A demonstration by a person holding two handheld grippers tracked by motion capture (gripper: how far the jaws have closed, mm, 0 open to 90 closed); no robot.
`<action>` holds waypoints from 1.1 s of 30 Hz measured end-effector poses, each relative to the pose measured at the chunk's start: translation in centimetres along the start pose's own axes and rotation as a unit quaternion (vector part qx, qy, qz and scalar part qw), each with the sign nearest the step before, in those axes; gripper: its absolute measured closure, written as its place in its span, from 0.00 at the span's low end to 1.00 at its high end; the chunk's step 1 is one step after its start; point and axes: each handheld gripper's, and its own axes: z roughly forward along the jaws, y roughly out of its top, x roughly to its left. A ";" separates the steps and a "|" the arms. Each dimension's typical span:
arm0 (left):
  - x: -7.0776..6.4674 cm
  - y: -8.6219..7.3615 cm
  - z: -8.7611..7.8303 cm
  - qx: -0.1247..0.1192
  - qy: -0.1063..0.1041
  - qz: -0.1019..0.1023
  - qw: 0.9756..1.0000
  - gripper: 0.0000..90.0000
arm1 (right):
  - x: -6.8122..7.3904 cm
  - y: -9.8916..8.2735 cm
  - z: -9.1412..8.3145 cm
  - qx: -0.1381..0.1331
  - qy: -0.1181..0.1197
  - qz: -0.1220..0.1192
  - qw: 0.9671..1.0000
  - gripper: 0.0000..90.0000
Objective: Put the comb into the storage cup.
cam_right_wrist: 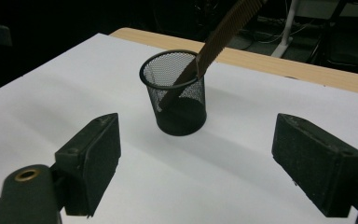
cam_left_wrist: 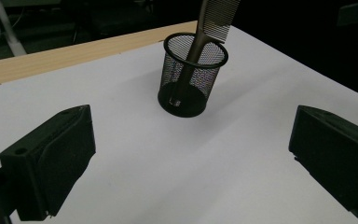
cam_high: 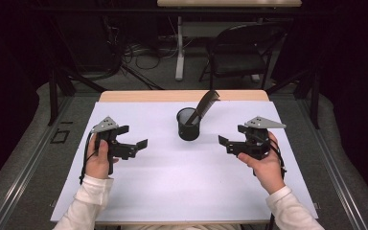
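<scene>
A black mesh cup [cam_high: 188, 125] stands upright at the middle back of the white sheet [cam_high: 182, 177]. A dark comb [cam_high: 206, 104] leans in it, handle end down, teeth end sticking out up and to the right. My left gripper [cam_high: 133, 136] hovers left of the cup, open and empty. My right gripper [cam_high: 232, 136] hovers to the cup's right, likewise open and empty. In the left gripper view the cup [cam_left_wrist: 193, 77] and comb [cam_left_wrist: 216, 21] lie ahead, beyond the wide-apart jaws. The right gripper view shows the cup [cam_right_wrist: 177, 93] and comb [cam_right_wrist: 223, 32] ahead between its spread jaws.
The white sheet covers a wooden table whose bare edge [cam_high: 182, 96] shows at the back. Behind the table stand a dark folding chair [cam_high: 242, 52] and a white table leg [cam_high: 179, 48] among floor cables. White sleeves come in from the bottom.
</scene>
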 end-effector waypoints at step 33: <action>0.0 -0.5 0.1 -0.002 0.003 0.005 1.000 0.01 | -0.1 -7.8 0.8 -0.006 -0.005 0.021 1.000 0.17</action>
